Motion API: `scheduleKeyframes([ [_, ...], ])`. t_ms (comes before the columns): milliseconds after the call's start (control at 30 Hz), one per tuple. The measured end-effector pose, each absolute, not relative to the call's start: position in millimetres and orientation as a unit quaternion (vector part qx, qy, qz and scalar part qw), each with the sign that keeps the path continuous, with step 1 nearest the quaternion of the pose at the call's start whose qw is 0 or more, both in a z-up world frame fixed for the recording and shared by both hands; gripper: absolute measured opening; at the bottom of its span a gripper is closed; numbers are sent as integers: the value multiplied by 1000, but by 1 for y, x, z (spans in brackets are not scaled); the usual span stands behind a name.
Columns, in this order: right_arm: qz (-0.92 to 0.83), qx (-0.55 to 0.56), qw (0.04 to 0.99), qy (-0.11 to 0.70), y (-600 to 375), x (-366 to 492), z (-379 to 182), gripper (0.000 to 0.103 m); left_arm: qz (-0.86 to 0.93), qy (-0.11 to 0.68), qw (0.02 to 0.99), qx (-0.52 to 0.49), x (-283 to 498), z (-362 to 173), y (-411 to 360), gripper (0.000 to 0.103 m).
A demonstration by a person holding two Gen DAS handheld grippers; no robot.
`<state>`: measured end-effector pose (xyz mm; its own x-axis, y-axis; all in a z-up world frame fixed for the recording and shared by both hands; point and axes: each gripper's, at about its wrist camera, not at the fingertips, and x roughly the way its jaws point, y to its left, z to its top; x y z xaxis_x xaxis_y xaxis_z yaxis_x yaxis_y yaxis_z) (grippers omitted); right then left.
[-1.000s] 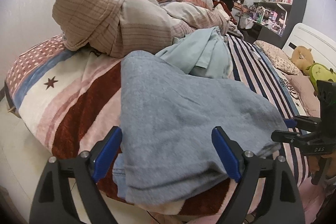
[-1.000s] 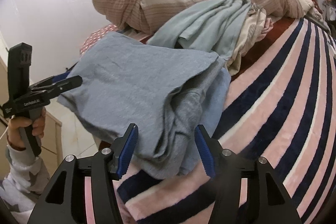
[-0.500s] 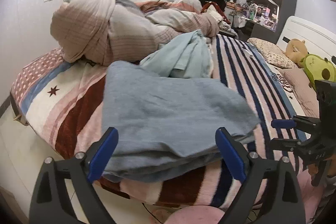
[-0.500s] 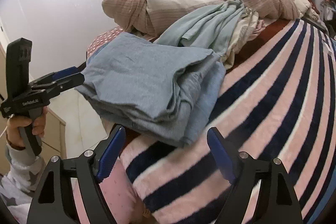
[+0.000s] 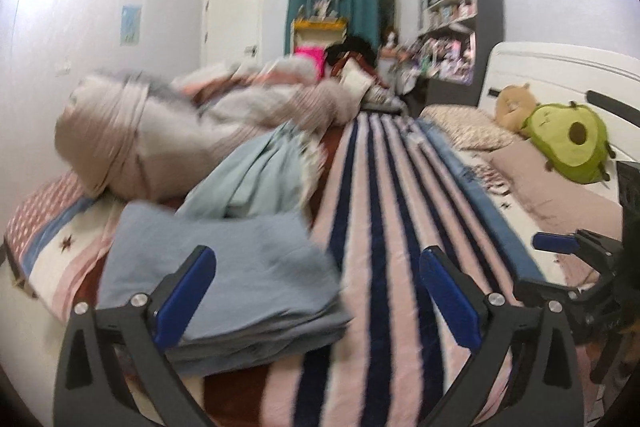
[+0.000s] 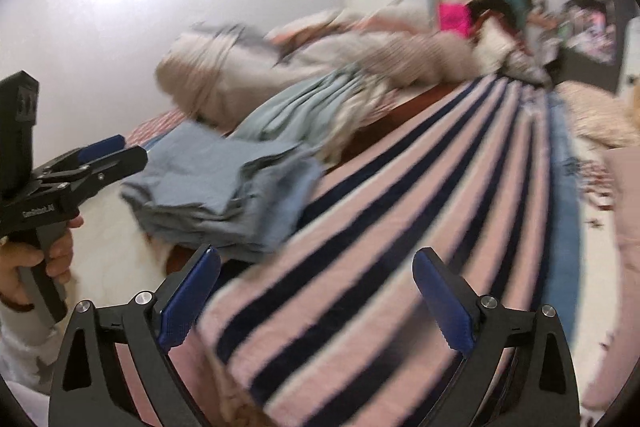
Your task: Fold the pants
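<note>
The grey-blue pants (image 5: 224,275) lie folded in a flat stack at the near left corner of the striped bed; they also show in the right wrist view (image 6: 224,187). My left gripper (image 5: 316,295) is open and empty, pulled back from the stack, with its left finger in front of the stack. My right gripper (image 6: 316,295) is open and empty over the striped blanket, to the right of the pants. Each gripper shows in the other's view: the right (image 5: 560,247), the left (image 6: 108,155). Both views are blurred.
A light blue garment (image 5: 256,179) lies behind the pants. A bundled striped duvet (image 5: 160,131) fills the back left. The pink and navy striped blanket (image 5: 400,227) covers the bed. Pillows and a green plush toy (image 5: 568,143) sit at the right by the headboard.
Both grippers have drawn back and up from the folded pants, and both views have swung right. The pants stay on the bed corner.
</note>
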<state>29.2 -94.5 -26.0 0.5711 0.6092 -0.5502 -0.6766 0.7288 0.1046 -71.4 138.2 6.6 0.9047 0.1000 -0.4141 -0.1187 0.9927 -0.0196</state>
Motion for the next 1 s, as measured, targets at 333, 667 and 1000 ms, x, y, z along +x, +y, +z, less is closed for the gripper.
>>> scheduleKeyframes([
  [333,180,-69,968,160,-163,-15,-27,102,20,122,992,-9,-68,14,68,102],
  [667,154,-47,975,156,-179,-17,-30,102,13,133,991,-1,-62,5,51,102],
  [1000,150,-81,975,144,-166,-27,-32,102,19,145,989,-9,-63,-4,54,102],
])
